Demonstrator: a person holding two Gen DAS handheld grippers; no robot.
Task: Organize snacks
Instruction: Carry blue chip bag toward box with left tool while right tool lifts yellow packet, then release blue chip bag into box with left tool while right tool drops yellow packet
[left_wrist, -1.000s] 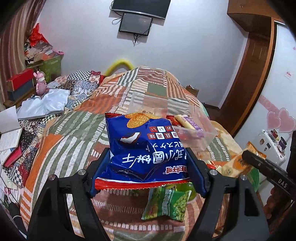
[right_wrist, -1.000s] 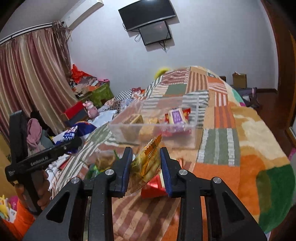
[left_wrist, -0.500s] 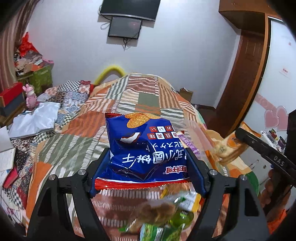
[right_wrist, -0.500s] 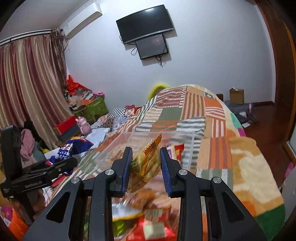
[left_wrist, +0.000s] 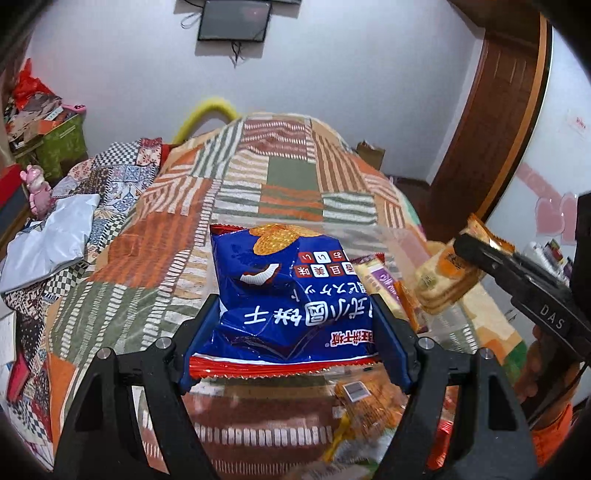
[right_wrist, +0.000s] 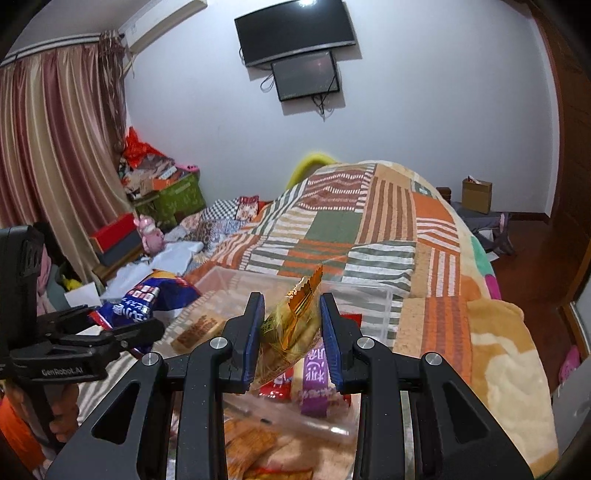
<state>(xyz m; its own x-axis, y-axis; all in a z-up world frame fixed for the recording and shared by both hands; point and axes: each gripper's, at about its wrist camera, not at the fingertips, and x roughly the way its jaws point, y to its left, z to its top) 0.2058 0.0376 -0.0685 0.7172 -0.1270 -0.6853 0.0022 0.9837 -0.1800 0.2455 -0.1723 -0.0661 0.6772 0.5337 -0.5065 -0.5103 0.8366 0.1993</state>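
1. While I compare with a second ago, what has changed is height and reach: both grippers have lifted off the patchwork blanket (left_wrist: 280, 177) and travelled forward, and the clear plastic bin (right_wrist: 373, 295), which stood ahead of them then, now lies right under the fingers. I judge that both packets are carried in and the drop is the next thing due.

2. Far left, off the task, lie a white plastic bag (left_wrist: 51, 240) and a pink toy (left_wrist: 37, 188) beside the bed.

3. My left gripper (left_wrist: 295, 336) is set wide, its two blue pads pressed against the side edges of the blue cracker bag (left_wrist: 291, 291). The bag is held flat and clear of the blanket, its red crimped seam nearest the camera, over the bin's left part.

4. My right gripper (right_wrist: 291, 341) is closed down to a narrow gap on the orange biscuit packet (right_wrist: 295, 317), which stands on edge between the pads with its serrated end pointing up. In the left view this packet (left_wrist: 447, 277) hangs to the right of the blue bag, near it but apart.

5. The bin already holds several snacks: a purple-labelled bar (right_wrist: 314, 380) and a red wrapper (right_wrist: 275, 384) directly below the right fingers, and a flat brown packet (right_wrist: 195, 330) towards its left side. Nearer the camera there are more orange wrappers, too blurred for me to name or to place inside or outside the wall.

6. I judge the spare floor lies at the bin's far end, so releasing there should avoid piling.
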